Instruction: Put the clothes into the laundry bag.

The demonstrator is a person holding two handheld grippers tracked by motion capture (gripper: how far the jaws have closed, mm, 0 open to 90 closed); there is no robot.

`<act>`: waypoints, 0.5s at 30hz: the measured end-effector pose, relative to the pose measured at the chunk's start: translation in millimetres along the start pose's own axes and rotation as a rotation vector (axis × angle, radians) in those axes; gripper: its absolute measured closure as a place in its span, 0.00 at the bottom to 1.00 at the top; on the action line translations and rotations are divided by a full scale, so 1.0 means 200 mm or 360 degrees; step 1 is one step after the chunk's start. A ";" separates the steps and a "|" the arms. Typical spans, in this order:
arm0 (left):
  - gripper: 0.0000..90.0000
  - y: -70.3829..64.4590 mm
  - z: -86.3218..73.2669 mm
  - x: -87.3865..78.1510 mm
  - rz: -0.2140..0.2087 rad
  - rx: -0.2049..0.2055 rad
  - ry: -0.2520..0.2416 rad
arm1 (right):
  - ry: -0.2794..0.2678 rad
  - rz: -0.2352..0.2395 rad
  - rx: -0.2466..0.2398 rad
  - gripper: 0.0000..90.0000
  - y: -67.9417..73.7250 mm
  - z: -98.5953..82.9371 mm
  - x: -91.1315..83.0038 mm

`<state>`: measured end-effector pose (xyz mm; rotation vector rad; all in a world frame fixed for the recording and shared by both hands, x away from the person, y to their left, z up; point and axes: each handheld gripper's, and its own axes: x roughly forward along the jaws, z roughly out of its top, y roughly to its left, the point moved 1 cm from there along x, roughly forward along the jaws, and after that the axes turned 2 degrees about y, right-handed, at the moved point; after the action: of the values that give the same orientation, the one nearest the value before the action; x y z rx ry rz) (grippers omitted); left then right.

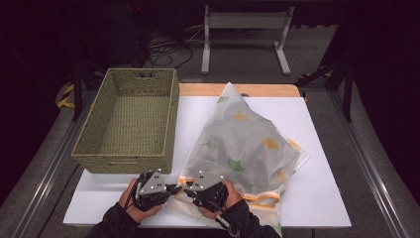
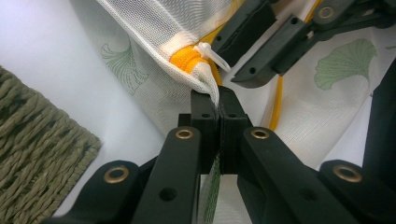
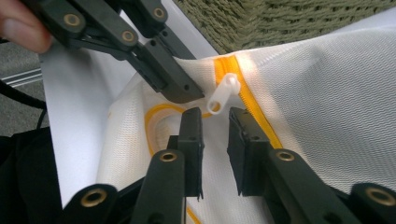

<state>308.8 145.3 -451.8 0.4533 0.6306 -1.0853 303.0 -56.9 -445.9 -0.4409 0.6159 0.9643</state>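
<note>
A white mesh bag (image 1: 242, 144) printed with green and yellow leaves lies on the white table (image 1: 322, 198), right of centre in the high view, its yellow zipper edge toward the bottom of the frame. Both claws meet at the bag's near left corner, low in the middle of that view.

The left claw (image 2: 218, 109) is pressed together on the bag's corner: in the left gripper view a fold of mesh runs down between its two closed jaws at the centre of the frame, with the yellow zipper (image 2: 187, 58) end just above them. The white zipper pull (image 2: 212, 56) sticks out just above the pinched fold, at upper centre.

The right claw (image 3: 215, 122) is spread, its jaws standing apart in the lower middle of the right gripper view. The zipper pull (image 3: 223, 93) sits just above the gap between them, not touching either jaw. A woven green basket (image 1: 130, 121) stands on the table at the left of the high view, just beside the bag.
</note>
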 end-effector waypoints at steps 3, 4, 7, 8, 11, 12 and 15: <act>0.97 0.00 0.00 0.00 -0.0003 0.0004 0.0000 | -0.0010 -0.0001 0.0030 0.78 -0.01 0.00 0.00; 0.97 0.00 0.00 0.00 -0.0005 0.0005 0.0001 | -0.0012 -0.0012 0.0021 0.78 0.00 0.00 0.00; 0.98 0.00 0.00 0.00 -0.0011 0.0003 0.0001 | -0.0019 -0.0040 0.0013 0.82 0.00 0.00 0.00; 0.98 0.00 0.00 0.00 -0.0011 0.0001 -0.0001 | -0.0023 -0.0037 0.0014 0.83 0.00 0.00 -0.01; 0.97 -0.01 0.01 0.01 -0.0014 0.0009 0.0000 | -0.0025 -0.0067 0.0006 0.82 0.00 0.00 0.00; 0.97 -0.01 0.01 0.01 -0.0020 0.0011 0.0001 | -0.0027 -0.0081 0.0001 0.79 0.00 0.00 -0.01; 0.97 -0.01 0.01 0.01 -0.0017 0.0020 0.0002 | -0.0031 -0.0170 -0.0063 0.72 0.02 0.01 -0.01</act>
<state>308.3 142.3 -452.3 0.4619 0.6285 -1.0993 299.5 -55.6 -443.7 -0.4944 0.5508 0.8793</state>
